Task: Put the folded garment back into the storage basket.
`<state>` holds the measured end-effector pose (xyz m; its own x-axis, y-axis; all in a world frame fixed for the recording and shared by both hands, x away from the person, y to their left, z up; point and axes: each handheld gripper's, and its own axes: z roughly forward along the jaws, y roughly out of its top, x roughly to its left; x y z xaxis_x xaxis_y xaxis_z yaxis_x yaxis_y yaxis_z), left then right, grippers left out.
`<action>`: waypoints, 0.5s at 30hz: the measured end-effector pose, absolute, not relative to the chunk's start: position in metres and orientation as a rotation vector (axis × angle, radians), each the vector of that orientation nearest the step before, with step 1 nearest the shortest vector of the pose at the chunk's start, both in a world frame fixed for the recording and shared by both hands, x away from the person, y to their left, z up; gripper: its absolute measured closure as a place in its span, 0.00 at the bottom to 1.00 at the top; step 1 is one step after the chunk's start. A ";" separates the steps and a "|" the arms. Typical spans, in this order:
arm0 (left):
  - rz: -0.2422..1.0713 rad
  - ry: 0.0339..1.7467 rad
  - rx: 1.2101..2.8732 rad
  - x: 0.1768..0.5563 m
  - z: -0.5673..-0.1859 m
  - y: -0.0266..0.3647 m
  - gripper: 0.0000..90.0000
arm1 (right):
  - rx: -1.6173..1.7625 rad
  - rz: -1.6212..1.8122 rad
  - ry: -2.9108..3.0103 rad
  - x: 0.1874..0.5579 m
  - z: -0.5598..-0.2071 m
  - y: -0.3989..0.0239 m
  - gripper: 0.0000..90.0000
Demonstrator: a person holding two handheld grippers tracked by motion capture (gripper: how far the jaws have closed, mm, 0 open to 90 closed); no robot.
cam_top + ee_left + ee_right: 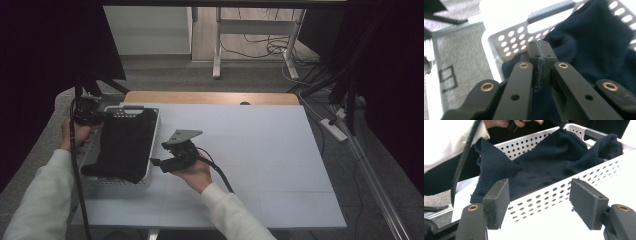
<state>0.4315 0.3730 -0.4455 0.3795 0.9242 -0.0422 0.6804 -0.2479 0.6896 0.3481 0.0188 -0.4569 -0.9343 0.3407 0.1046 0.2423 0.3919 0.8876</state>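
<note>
My left tongs (539, 53) were pressed together with nothing visibly pinched, just above the dark sweater (125, 142) that lay in the white basket (154, 145) on the tabletop (260, 145). My right tongs (544, 205) stood apart beside the basket — I judged that a pull on that bulky knit could drag the light basket along, or snag a jaw in its holes.

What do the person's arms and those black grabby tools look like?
Both arms wear white long sleeves. Each hand holds a black gripper. The right gripper has two flat, dark rectangular pads on black arms with brass-coloured rivets, and a grey three-cornered plate on top. The left gripper has the same black arms and rivets. A black cable trails from each.
</note>
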 end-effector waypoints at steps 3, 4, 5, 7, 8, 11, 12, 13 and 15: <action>0.496 1.344 1.996 0.428 -0.440 0.366 0.98 | 0.546 1.594 2.533 0.348 -0.457 0.008 0.36; 0.491 1.332 1.985 0.428 -0.438 0.362 0.98 | 0.549 1.593 2.532 0.348 -0.457 0.005 0.36; 0.488 1.327 1.979 0.428 -0.438 0.359 0.98 | 0.554 1.594 2.524 0.348 -0.457 0.001 0.36; 0.480 1.306 1.982 0.429 -0.436 0.351 0.98 | 0.564 1.593 2.517 0.347 -0.456 -0.007 0.36; 0.479 1.295 1.987 0.430 -0.436 0.345 0.98 | 0.569 1.593 2.515 0.347 -0.456 -0.010 0.36; 0.477 1.271 2.008 0.433 -0.436 0.332 0.98 | 0.587 1.588 2.502 0.346 -0.456 -0.022 0.36; 0.476 1.264 2.014 0.434 -0.436 0.326 0.98 | 0.592 1.585 2.501 0.346 -0.456 -0.026 0.36; 0.474 1.260 2.022 0.435 -0.437 0.323 0.98 | 0.600 1.582 2.496 0.346 -0.456 -0.032 0.36; 0.465 1.255 2.033 0.439 -0.438 0.316 0.98 | 0.609 1.582 2.487 0.345 -0.456 -0.039 0.36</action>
